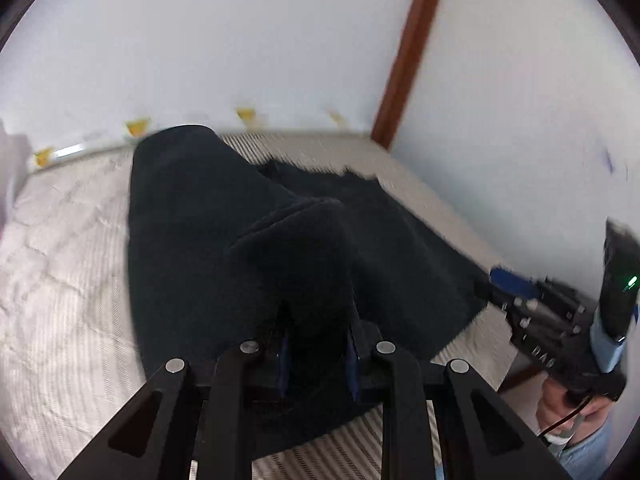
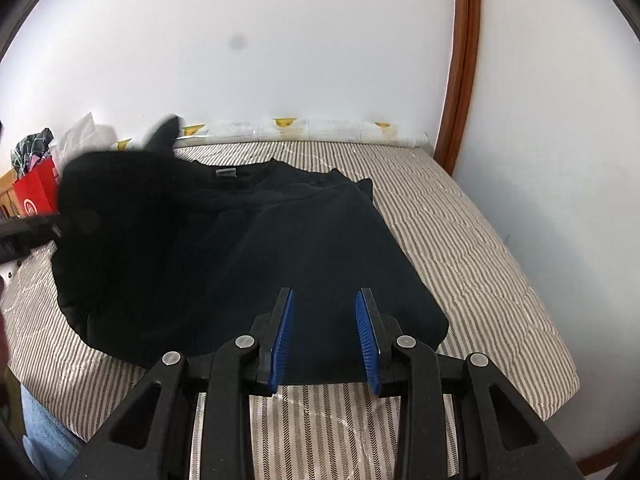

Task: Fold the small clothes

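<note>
A black sweatshirt (image 2: 280, 240) lies spread on a striped mattress (image 2: 460, 240), collar toward the wall. My left gripper (image 1: 316, 320) is shut on a bunch of the sweatshirt (image 1: 240, 220) and holds its left side lifted above the bed; that raised fold shows blurred in the right wrist view (image 2: 120, 200). My right gripper (image 2: 324, 300) is open and empty, its blue pads over the sweatshirt's near hem. It also shows in the left wrist view (image 1: 496, 284) at the garment's right edge.
White walls close the bed at the back and right, with a brown wooden post (image 2: 460, 80) in the corner. A red bag (image 2: 34, 196) and clutter stand at the far left. Bare mattress lies right of the sweatshirt.
</note>
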A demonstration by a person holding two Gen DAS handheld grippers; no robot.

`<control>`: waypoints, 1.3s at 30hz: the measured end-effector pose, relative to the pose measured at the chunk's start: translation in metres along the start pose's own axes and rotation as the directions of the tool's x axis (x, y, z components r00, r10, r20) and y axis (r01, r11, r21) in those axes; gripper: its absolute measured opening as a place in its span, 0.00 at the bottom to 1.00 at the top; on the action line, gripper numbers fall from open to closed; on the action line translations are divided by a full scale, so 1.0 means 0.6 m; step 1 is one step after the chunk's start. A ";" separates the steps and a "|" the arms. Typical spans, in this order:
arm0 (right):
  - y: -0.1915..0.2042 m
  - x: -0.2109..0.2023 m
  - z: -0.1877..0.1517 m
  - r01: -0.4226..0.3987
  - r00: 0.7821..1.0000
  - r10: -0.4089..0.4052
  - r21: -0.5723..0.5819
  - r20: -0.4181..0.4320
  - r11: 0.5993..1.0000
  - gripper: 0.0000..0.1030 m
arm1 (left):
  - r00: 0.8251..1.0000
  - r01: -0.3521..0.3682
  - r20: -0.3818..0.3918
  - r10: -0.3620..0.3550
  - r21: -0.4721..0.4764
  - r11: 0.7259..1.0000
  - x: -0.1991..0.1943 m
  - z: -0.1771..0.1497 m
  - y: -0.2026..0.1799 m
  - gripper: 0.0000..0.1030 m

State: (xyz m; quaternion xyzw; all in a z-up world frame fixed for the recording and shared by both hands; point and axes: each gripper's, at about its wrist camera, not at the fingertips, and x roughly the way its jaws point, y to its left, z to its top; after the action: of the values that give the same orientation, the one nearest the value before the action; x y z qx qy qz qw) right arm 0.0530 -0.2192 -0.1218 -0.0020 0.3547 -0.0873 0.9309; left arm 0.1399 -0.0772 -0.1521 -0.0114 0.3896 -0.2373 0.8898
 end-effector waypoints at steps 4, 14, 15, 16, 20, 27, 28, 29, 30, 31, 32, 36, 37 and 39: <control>0.004 0.009 -0.006 -0.018 1.000 0.018 0.002 -0.017 1.000 0.32 | 0.999 0.015 -0.044 -0.014 0.016 1.000 0.018 -0.018 -0.004 0.27; 0.045 -0.004 0.022 -0.217 0.976 0.217 0.062 0.000 0.974 0.72 | 0.999 -0.020 0.042 0.017 0.075 0.997 -0.087 -0.064 0.048 0.64; 0.050 -0.005 0.025 -0.251 0.968 0.252 0.077 0.001 0.965 0.73 | 0.998 -0.042 0.039 0.039 0.074 0.996 -0.092 -0.073 0.058 0.64; 0.057 -0.005 0.028 -0.293 0.956 0.294 0.098 0.002 0.951 0.73 | 0.998 -0.061 0.031 0.059 0.071 0.996 -0.095 -0.084 0.071 0.65; 0.090 0.009 0.033 -0.375 0.924 0.381 0.134 -0.022 0.917 0.73 | 0.998 -0.064 -0.004 0.064 0.029 0.998 -0.094 -0.118 0.113 0.66; 0.140 0.084 0.037 -0.380 0.909 0.405 0.200 -0.102 0.903 0.73 | 0.997 -0.025 -0.067 0.023 -0.037 0.999 -0.055 -0.153 0.143 0.67; 0.144 0.096 0.039 -0.383 0.905 0.411 0.213 -0.106 0.899 0.73 | 0.997 -0.023 -0.070 0.020 -0.042 0.999 -0.049 -0.151 0.145 0.67; 0.148 0.108 0.043 -0.383 0.904 0.414 0.225 -0.108 0.896 0.73 | 0.997 -0.022 -0.071 0.019 -0.048 0.999 -0.044 -0.148 0.147 0.67; 0.150 0.116 0.044 -0.382 0.904 0.414 0.234 -0.107 0.894 0.73 | 0.997 -0.022 -0.072 0.018 -0.053 0.998 -0.040 -0.145 0.149 0.67; 0.154 0.127 0.048 -0.379 0.905 0.413 0.242 -0.106 0.893 0.73 | 0.997 -0.026 -0.074 0.022 -0.058 0.998 -0.036 -0.142 0.151 0.67; 0.157 0.137 0.053 -0.370 0.908 0.405 0.247 -0.107 0.896 0.71 | 0.997 -0.032 -0.075 0.028 -0.061 0.998 -0.034 -0.140 0.152 0.67; 0.171 0.165 0.066 -0.350 0.916 0.384 0.236 -0.119 0.907 0.43 | 0.997 -0.050 -0.069 0.046 -0.055 0.997 -0.024 -0.133 0.149 0.67; 0.173 0.169 0.069 -0.345 0.918 0.378 0.228 -0.118 0.910 0.39 | 0.996 -0.052 -0.070 0.048 -0.055 0.997 -0.021 -0.132 0.147 0.67; 0.175 0.164 0.075 -0.341 0.927 0.363 0.194 -0.092 0.920 0.24 | 0.996 -0.054 -0.072 0.049 -0.057 0.997 -0.017 -0.129 0.144 0.67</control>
State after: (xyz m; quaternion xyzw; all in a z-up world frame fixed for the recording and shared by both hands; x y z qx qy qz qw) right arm 0.1717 -0.1347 -0.1602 0.1489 0.3984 0.0510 0.9036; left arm 0.1158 0.0165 -0.2166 -0.0192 0.4277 -0.2030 0.8806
